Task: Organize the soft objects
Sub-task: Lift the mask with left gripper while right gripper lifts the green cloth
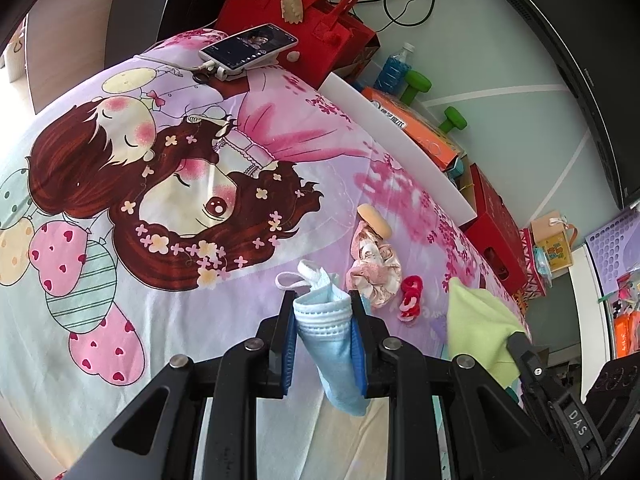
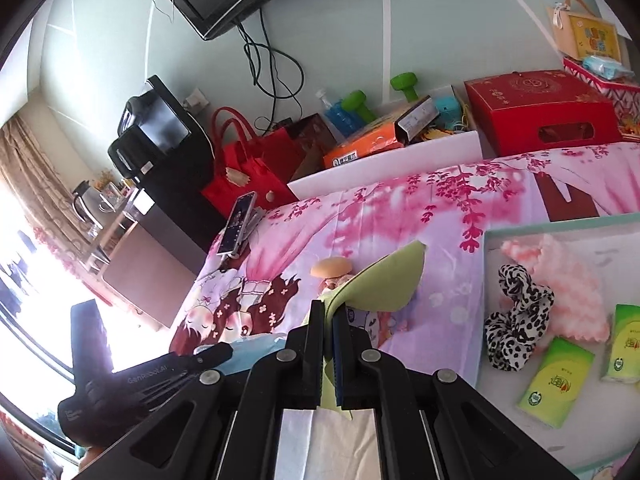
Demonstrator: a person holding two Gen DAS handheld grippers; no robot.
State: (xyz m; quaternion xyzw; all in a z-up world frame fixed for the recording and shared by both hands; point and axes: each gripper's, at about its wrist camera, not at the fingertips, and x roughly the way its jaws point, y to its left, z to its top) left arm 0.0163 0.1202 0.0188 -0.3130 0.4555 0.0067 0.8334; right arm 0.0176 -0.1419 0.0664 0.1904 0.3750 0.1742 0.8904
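We hold two grippers over a bed [image 1: 120, 280] covered with a cartoon-print sheet. Our left gripper [image 1: 323, 304] has its jaws clamped on a crumpled light-blue face mask [image 1: 328, 320], whose white ear loops stick up above the pads while its lower part hangs down between the arms. Our right gripper [image 2: 329, 312] has its jaws pressed together on a yellow-green cloth [image 2: 388, 284], which fans out ahead of the pads, lifted off the sheet.

Just beyond the mask, on the sheet, lie a pink floral scrunchie [image 1: 374, 268], a tan sponge-like oval [image 1: 374, 219] touching its far edge, and a red-and-white hair tie [image 1: 411, 298] beside it. To the right in the right wrist view sits a shallow tray [image 2: 486, 264] holding a leopard-print scrunchie [image 2: 516, 320], a fluffy pink piece [image 2: 568, 280] and green tissue packs [image 2: 554, 382]. A phone [image 1: 248, 46] rests near the bed's far edge.
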